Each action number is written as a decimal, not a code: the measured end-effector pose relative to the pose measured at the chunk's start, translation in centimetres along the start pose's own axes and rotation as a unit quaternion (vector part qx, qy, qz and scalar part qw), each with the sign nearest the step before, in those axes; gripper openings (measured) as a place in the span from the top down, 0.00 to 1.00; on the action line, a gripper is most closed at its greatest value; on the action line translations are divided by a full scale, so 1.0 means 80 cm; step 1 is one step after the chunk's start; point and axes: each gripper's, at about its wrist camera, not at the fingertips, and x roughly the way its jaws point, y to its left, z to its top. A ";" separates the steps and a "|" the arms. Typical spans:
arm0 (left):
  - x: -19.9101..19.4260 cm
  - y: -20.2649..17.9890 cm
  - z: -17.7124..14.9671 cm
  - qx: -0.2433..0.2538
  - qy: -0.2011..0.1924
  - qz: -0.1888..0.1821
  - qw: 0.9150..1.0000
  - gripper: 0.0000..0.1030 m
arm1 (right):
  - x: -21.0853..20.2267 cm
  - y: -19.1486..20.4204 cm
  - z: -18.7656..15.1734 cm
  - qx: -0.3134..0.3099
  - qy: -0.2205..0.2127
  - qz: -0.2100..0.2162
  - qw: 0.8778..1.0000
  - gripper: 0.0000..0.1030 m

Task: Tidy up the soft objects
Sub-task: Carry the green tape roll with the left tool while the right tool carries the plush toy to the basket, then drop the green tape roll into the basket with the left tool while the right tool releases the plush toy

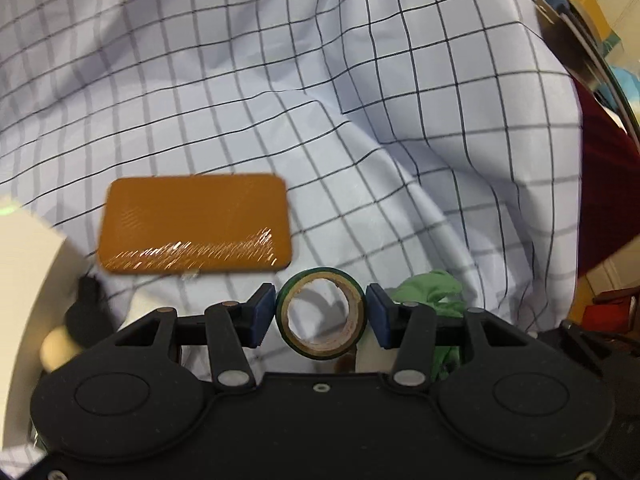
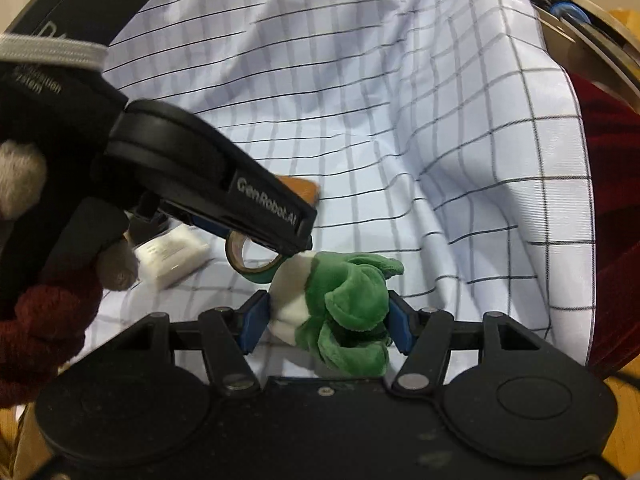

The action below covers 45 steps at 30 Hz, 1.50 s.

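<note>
the left gripper (image 1: 321, 317) is clamped on the green tape roll (image 1: 321, 314), the right gripper (image 2: 327, 317) on the green-and-white plush (image 2: 340, 312), both just over the checked cloth (image 2: 360, 100). working so near, they could knock each other, loosening the smooth roll. only the right view shows the white box (image 2: 172, 258); the left shows the whole orange pad (image 1: 196, 224).

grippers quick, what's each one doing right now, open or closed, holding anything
Left gripper: closed on the green tape roll, held between its fingers.
Right gripper: closed on the green and white plush toy.
</note>
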 end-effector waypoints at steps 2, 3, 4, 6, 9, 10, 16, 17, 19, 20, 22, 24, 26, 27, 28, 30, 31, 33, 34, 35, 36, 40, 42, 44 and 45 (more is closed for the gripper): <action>-0.011 0.004 -0.012 0.003 -0.008 0.012 1.000 0.53 | -0.011 0.013 -0.005 -0.014 -0.002 0.008 1.000 0.41; -0.020 0.008 -0.020 0.001 -0.014 0.017 1.000 0.53 | -0.017 0.020 -0.008 -0.022 -0.002 0.012 1.000 0.41; -0.028 0.013 -0.026 0.001 -0.018 0.020 1.000 0.53 | -0.022 0.025 -0.010 -0.028 -0.003 0.017 0.999 0.41; -0.041 0.023 -0.040 -0.005 -0.026 0.026 0.999 0.53 | -0.032 0.039 -0.014 -0.041 -0.004 0.028 0.999 0.41; -0.062 0.035 -0.064 -0.013 -0.039 0.034 0.999 0.53 | -0.046 0.058 -0.020 -0.058 -0.004 0.046 0.997 0.41; -0.069 0.039 -0.072 -0.012 -0.044 0.039 0.998 0.53 | -0.050 0.064 -0.022 -0.064 -0.003 0.053 0.997 0.41; -0.111 0.067 -0.119 -0.031 -0.067 0.058 0.996 0.53 | -0.067 0.099 -0.046 -0.094 0.014 0.087 0.992 0.41; -0.116 0.073 -0.127 -0.036 -0.071 0.062 0.995 0.53 | -0.068 0.102 -0.051 -0.096 0.017 0.090 0.991 0.41; -0.125 0.086 -0.142 -0.047 -0.073 0.072 0.994 0.53 | -0.067 0.109 -0.060 -0.099 0.029 0.095 0.990 0.41; -0.127 0.092 -0.149 -0.055 -0.073 0.078 0.993 0.53 | -0.067 0.111 -0.064 -0.100 0.036 0.099 0.989 0.41; -0.133 0.106 -0.163 -0.075 -0.073 0.085 0.991 0.53 | -0.065 0.111 -0.069 -0.097 0.046 0.104 0.989 0.41; -0.136 0.119 -0.179 -0.098 -0.064 0.087 0.989 0.53 | -0.066 0.111 -0.072 -0.092 0.053 0.108 0.988 0.41; -0.137 0.129 -0.196 -0.119 -0.054 0.085 0.988 0.53 | -0.067 0.111 -0.073 -0.087 0.056 0.110 0.989 0.41; -0.136 0.131 -0.205 -0.126 -0.048 0.085 0.987 0.53 | -0.069 0.110 -0.072 -0.083 0.057 0.112 0.989 0.41; -0.135 0.132 -0.212 -0.130 -0.041 0.085 0.987 0.53 | -0.071 0.109 -0.071 -0.080 0.058 0.114 0.989 0.41; -0.131 0.132 -0.226 -0.134 -0.026 0.086 0.987 0.53 | -0.074 0.111 -0.071 -0.077 0.058 0.116 0.988 0.41; -0.128 0.131 -0.233 -0.139 -0.020 0.085 0.986 0.53 | -0.075 0.113 -0.071 -0.078 0.058 0.116 0.989 0.41; -0.123 0.131 -0.242 -0.147 -0.013 0.082 0.986 0.52 | -0.076 0.114 -0.068 -0.078 0.058 0.116 0.988 0.41; -0.122 0.131 -0.248 -0.154 -0.011 0.081 0.985 0.52 | -0.076 0.115 -0.068 -0.078 0.058 0.117 0.988 0.41; -0.119 0.133 -0.251 -0.162 -0.010 0.080 0.983 0.52 | -0.075 0.117 -0.068 -0.077 0.060 0.118 0.988 0.41; -0.118 0.134 -0.255 -0.171 -0.009 0.079 0.982 0.52 | -0.075 0.117 -0.068 -0.077 0.061 0.119 0.988 0.41; -0.111 0.137 -0.263 -0.199 -0.010 0.071 0.977 0.52 | -0.074 0.117 -0.070 -0.073 0.067 0.120 0.988 0.41; -0.106 0.139 -0.267 -0.206 -0.005 0.067 0.976 0.50 | -0.072 0.116 -0.071 -0.069 0.069 0.121 0.988 0.41; -0.104 0.140 -0.271 -0.215 -0.001 0.060 0.975 0.45 | -0.072 0.114 -0.071 -0.065 0.070 0.120 0.988 0.41; -0.104 0.140 -0.273 -0.216 -0.002 0.058 0.975 0.44 | -0.072 0.113 -0.071 -0.064 0.070 0.120 0.988 0.41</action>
